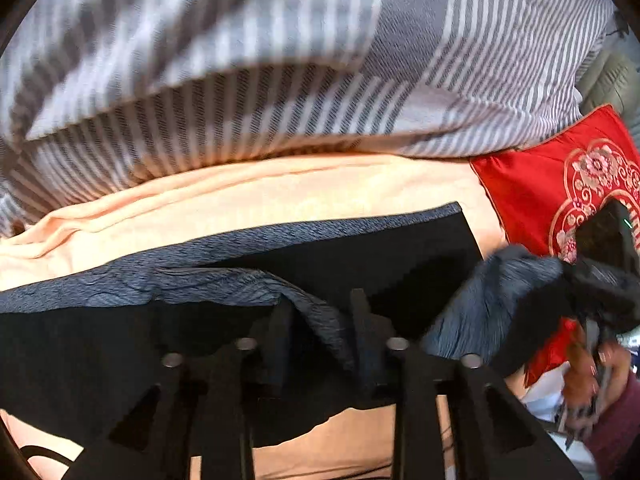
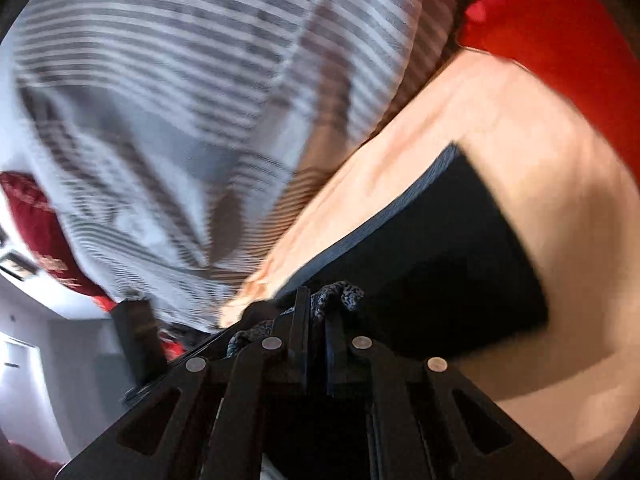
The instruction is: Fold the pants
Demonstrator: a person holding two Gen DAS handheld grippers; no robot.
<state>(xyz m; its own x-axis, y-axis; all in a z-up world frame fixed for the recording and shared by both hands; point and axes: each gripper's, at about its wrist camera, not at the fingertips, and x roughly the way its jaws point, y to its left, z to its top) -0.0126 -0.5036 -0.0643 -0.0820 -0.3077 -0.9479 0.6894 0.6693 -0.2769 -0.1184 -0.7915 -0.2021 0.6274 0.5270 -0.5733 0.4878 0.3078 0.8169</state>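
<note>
Dark pants (image 1: 360,248) with a blue-grey textured edge lie flat on a peach sheet (image 1: 240,200). My left gripper (image 1: 320,308) points down at them. Its jaws stand a little apart, and a raised fold of the pants runs loosely between the fingers. At the right of the left wrist view, my right gripper (image 1: 576,276) holds a bunched corner of the pants lifted off the sheet. In the right wrist view the right gripper (image 2: 316,300) is shut, with crumpled pants cloth (image 2: 340,296) sticking out past its tips. The flat pants (image 2: 460,260) lie beyond it.
A grey-and-white striped duvet (image 1: 280,80) is heaped behind the sheet (image 2: 520,120). A red embroidered cushion (image 1: 540,184) lies to the right. A person's hand (image 1: 588,380) works the right gripper. The right wrist view is blurred, with the duvet (image 2: 180,80) at upper left.
</note>
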